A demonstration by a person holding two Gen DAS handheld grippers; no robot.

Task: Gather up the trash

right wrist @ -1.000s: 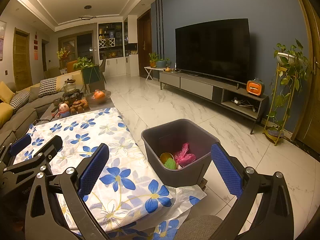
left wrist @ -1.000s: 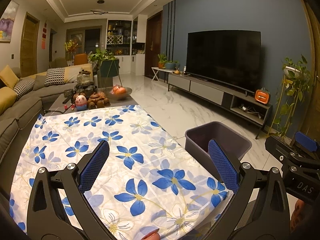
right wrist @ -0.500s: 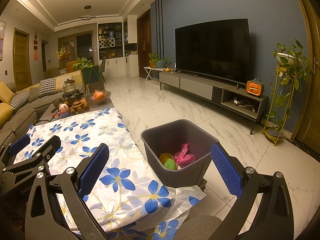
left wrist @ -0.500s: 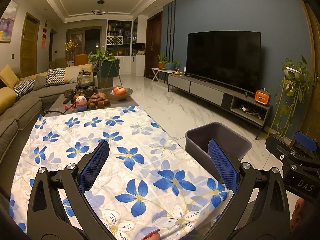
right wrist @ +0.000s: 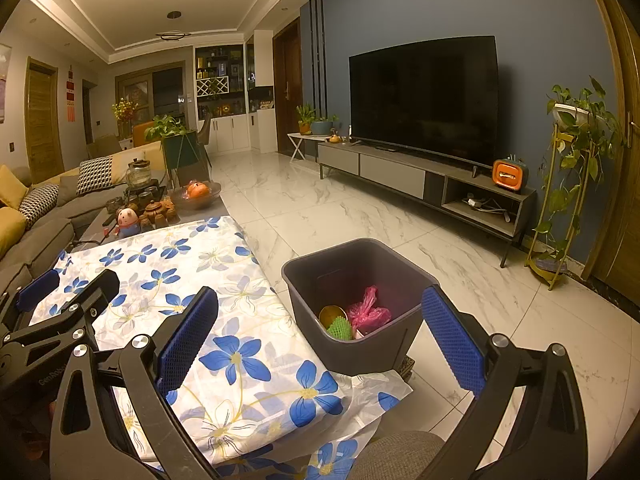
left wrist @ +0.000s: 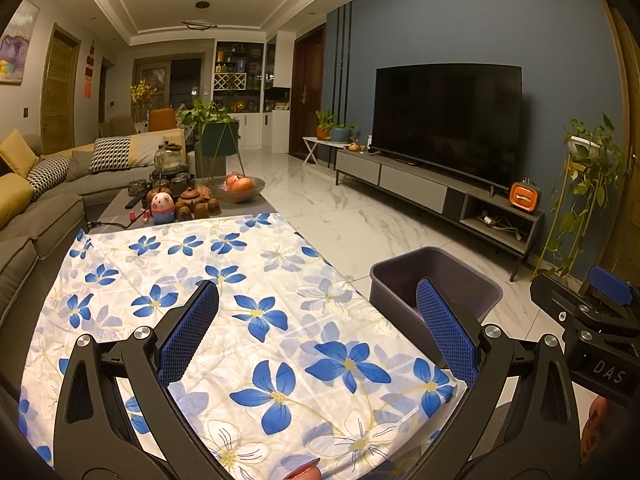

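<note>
A dark grey bin stands on the floor by the table's right edge; inside lie a crumpled pink bag, a green mesh piece and a round yellowish item. In the left wrist view only the bin's rim and far wall show. My right gripper hangs open over the table corner and the bin, nothing between its blue pads. My left gripper is open above the blue-flowered tablecloth, holding nothing. Each gripper shows at the edge of the other's view.
A tea set, a pig figure and a fruit bowl crowd the far end of the table. A grey sofa runs along the left. A TV stand and a plant stand line the right wall, across marble floor.
</note>
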